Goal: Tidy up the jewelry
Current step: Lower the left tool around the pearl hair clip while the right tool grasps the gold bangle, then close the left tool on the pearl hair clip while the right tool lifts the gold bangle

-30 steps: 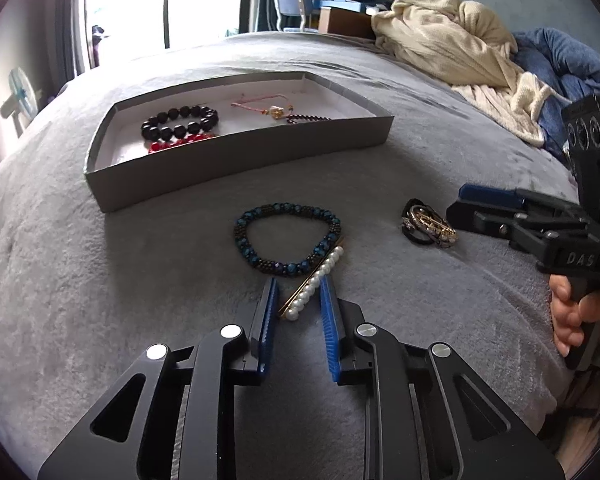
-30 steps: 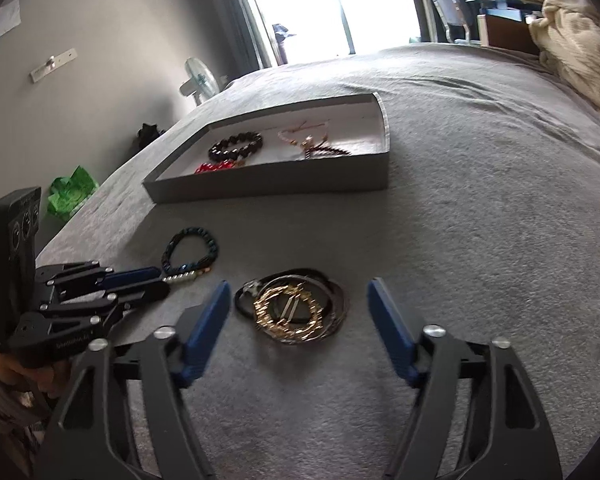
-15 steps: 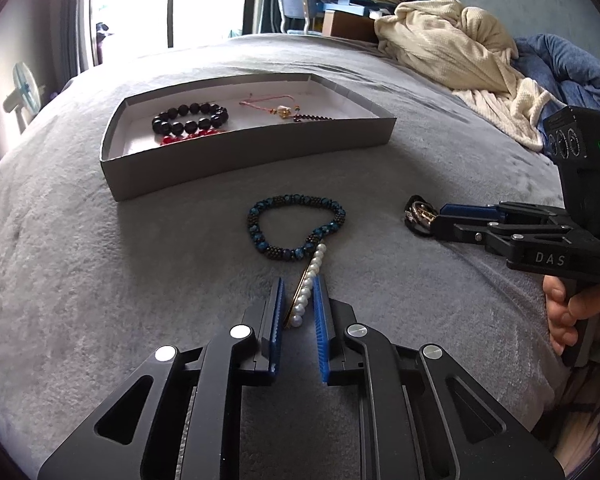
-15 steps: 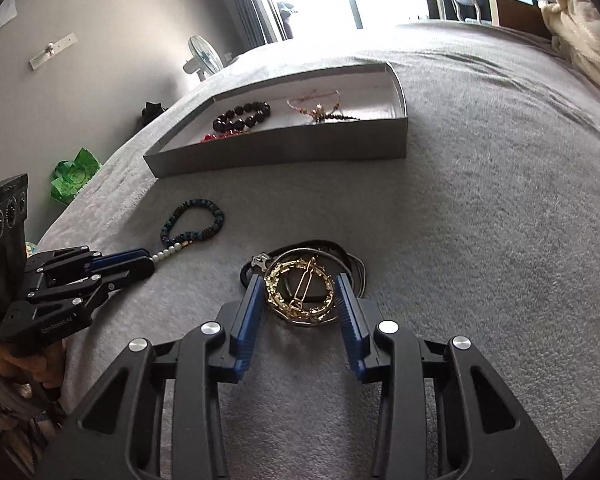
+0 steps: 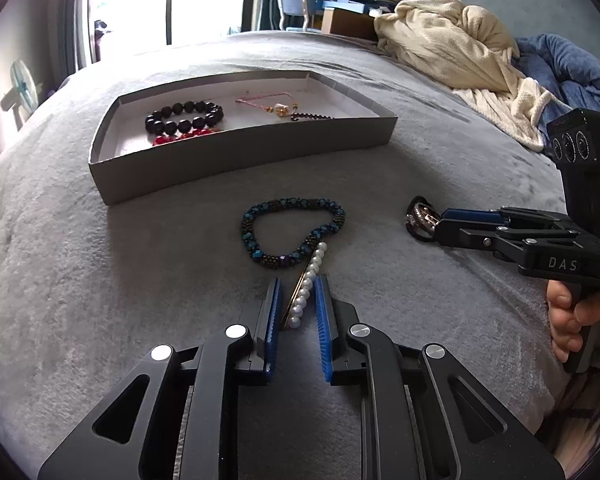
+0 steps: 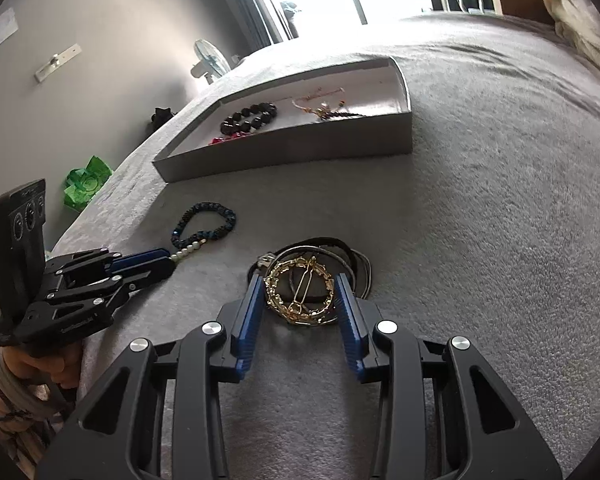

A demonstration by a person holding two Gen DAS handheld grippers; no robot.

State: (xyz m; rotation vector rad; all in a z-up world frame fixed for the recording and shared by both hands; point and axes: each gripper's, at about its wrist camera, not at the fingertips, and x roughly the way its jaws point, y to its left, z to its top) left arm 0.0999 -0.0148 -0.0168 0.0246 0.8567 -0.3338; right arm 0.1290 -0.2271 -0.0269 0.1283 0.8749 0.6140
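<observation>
Both grippers are mid-pickup: the left gripper (image 5: 297,302) pinches the pearl clip (image 5: 307,288), the right gripper (image 6: 296,300), jaws just closing, squeezes the gold hair clip (image 6: 300,294) (tray (image 5: 244,156) next, lifting gently).

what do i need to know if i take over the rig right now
Left tool: narrow around the pearl clip on the bed; grip unclear.
Right tool: jaws have just been closing, pads now against the gold chain hoop lying on black hair ties.
Blue bracelet lies loose by the clip.
Done: black bracelet, red beads, pink cord piece in the grey tray.
Left: clip, hoop, blue bracelet, ties into the tray.
</observation>
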